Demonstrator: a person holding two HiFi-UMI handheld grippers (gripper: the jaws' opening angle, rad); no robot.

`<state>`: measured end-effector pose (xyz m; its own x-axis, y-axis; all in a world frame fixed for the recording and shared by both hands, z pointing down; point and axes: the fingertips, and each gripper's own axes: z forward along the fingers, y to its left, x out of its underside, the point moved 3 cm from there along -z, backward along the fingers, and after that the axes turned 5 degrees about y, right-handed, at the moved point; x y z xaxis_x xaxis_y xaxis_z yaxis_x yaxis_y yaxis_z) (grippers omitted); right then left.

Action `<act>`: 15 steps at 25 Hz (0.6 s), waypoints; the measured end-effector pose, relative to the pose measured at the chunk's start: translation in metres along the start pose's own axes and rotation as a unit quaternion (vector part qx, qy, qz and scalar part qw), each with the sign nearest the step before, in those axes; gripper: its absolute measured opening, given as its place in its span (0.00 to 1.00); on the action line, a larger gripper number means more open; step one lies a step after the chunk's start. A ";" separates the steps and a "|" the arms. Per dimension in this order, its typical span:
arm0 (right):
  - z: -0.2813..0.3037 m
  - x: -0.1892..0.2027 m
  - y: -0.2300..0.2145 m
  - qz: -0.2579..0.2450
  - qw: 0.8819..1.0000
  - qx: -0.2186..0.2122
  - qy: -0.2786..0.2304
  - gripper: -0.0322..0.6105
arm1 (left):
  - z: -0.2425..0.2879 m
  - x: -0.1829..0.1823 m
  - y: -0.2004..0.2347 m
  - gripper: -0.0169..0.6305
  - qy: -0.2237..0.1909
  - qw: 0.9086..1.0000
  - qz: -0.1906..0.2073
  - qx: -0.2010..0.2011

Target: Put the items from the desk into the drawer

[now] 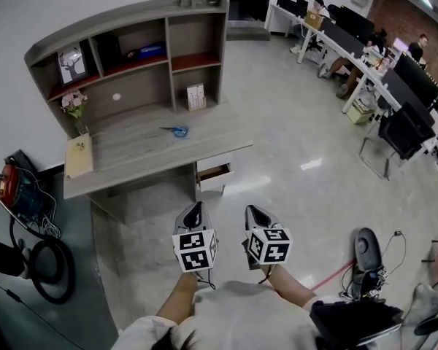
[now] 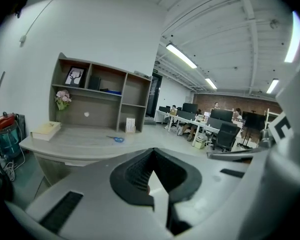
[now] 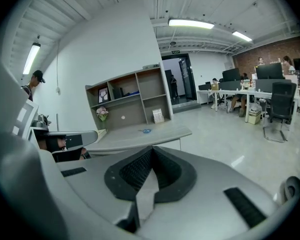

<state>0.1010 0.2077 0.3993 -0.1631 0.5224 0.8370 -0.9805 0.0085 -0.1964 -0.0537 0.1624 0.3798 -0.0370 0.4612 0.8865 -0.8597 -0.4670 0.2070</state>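
Well ahead of the left tongs (image 1: 195, 211) and off to their left, a flat cream-coloured book (image 1: 79, 156) lies at the far end of the grey wooden desk surface (image 1: 139, 148), probably one of the items to be stowed. Farther along, almost straight ahead of the left tongs but well apart from them, a pair of blue-handled scissors (image 1: 177, 131) rests flat in the open middle of the surface. It lies clear of the shelf unit (image 1: 131, 42) behind, so it could be approached from above or from the front. The left tongs are pressed together with nothing between them. They sit low and close to the person's body, pointed toward the desk, which suits walking up more than reaching. Ahead of the two tongs and roughly between them, the small wooden drawer (image 1: 214, 173) under the right end of the surface stands partly pulled out, its dark inside showing. I judge the gap too narrow for the book, so it would need widening first. The right tongs (image 1: 254, 214) are likewise closed on nothing, level with the left pair and just beside them. Nothing can be seen inside the drawer, so the task looks to be at its very start, with the approach to the desk as the step in hand
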 end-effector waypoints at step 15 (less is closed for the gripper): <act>0.128 -0.079 0.021 -0.007 0.999 -0.031 0.009 0.05 | 0.099 -0.066 0.076 0.02 0.006 1.000 -0.006 -0.014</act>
<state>0.0788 0.0579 0.3944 -0.1460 0.5374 0.8306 -0.9741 0.0682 -0.2154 -0.0656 0.0214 0.3778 -0.0328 0.4751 0.8793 -0.8740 -0.4403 0.2053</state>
